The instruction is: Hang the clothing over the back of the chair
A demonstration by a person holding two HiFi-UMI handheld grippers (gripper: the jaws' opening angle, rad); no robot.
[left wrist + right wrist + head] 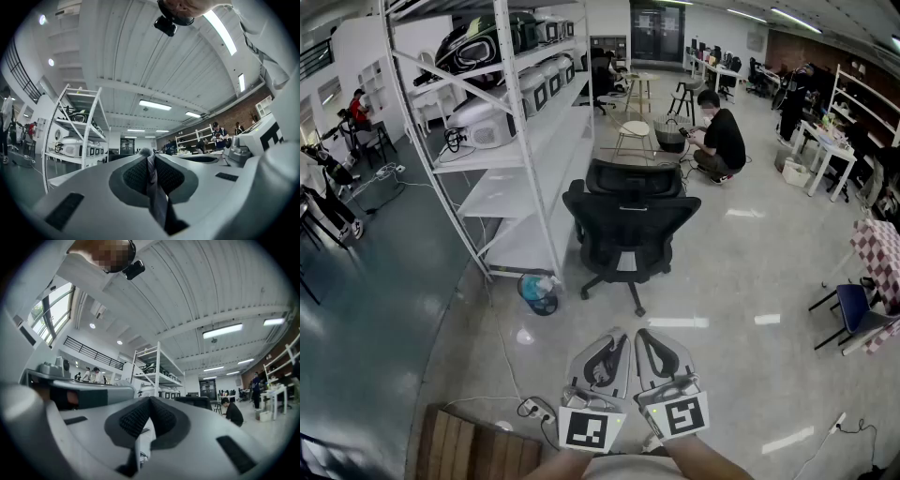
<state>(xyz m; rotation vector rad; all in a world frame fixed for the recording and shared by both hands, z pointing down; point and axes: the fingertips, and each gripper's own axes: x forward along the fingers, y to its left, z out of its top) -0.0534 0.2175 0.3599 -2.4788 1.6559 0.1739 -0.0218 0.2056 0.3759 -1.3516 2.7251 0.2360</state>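
Clothing: I'm not seeing a whole garment in any view. All that's showing is a thin grey fabric strip (152, 187) running up the middle of the left gripper view, with a fuzzy tuft poking out past the tips. I'm reading it as an edge of the clothing, but that's a guess. The rest is hidden or out of frame.

Handling, my judgement: it's looking light, soft and floppy, with no stiffness to help. It'll be sagging and swinging from any pinch point, and a thin hem can slip out of the pads. Better to be holding it at two spread points along the collar or shoulder line, so that it drapes flat over the chair back.

Left gripper (617, 339): its jaws are pressing together on that strip. Right gripper (645, 337): its pads are meeting at the tips. The slit below them is showing something pale, which I'm taking for floor, so nothing is in it as far as I can tell.

Pose: both are sitting bottom centre of the head view, side by side and nearly touching, forearms coming in from the bottom edge. They're pointing roughly level, slightly nose-up, at the black office chair (628, 220) in mid-frame, well apart from it. The chair back (635, 176) is looking bare. The shelving rack (516, 141) is standing upper left.
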